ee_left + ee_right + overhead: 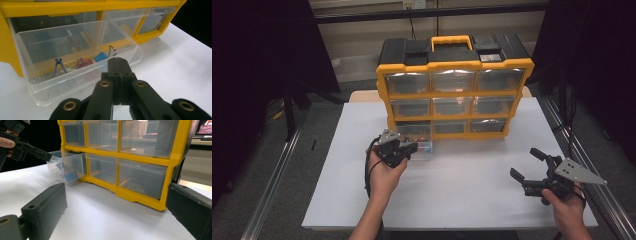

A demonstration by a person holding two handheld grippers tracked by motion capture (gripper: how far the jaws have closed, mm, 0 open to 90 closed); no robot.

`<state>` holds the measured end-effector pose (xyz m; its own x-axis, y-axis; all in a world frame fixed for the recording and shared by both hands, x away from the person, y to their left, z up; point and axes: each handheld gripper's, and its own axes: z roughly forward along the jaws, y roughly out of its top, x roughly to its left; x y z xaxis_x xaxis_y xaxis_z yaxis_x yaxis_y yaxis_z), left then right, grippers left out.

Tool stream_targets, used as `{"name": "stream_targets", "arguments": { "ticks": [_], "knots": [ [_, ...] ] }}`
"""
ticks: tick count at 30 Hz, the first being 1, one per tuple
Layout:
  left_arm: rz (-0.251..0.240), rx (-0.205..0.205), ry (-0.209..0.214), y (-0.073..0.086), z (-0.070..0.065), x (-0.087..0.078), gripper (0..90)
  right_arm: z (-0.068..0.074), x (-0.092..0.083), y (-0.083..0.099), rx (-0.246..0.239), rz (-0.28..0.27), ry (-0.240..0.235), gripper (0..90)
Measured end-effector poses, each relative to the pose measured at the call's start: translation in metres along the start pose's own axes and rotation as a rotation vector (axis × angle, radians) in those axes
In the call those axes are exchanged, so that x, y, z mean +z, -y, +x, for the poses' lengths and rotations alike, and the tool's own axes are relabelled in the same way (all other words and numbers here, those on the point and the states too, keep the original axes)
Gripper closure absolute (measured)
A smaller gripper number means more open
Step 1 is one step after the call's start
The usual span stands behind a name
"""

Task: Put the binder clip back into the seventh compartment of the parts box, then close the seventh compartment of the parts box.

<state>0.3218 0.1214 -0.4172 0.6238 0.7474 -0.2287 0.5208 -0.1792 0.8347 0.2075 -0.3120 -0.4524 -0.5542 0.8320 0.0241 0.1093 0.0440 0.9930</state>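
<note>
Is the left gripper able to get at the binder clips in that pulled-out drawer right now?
Probably yes. The drawer is pulled out with its top open, and the left gripper sits at its front wall beside the binder clips. Its jaws are shut, so they'd need opening first.

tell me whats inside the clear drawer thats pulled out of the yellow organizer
The pulled-out drawer holds binder clips: a blue one, reddish ones, and wire handles sticking up. The left gripper, jaws shut, pinches its front rim. The drawer's back end lies hidden inside the organizer.
</note>
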Motion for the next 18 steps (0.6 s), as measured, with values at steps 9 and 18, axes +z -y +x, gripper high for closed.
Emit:
{"name": "stream_targets", "arguments": {
  "ticks": [9,18],
  "knots": [
    [-0.002,-0.007,0.002,-0.0003,0.0015,0.0003,90.0,0.0,0.0002,0.0,-0.001,0.0,0.001,2.8],
    [-0.007,-0.02,0.001,-0.0009,0.002,0.0012,90.0,-0.0005,-0.0007,0.0002,0.001,-0.001,0.002,2.8]
  ]
}}
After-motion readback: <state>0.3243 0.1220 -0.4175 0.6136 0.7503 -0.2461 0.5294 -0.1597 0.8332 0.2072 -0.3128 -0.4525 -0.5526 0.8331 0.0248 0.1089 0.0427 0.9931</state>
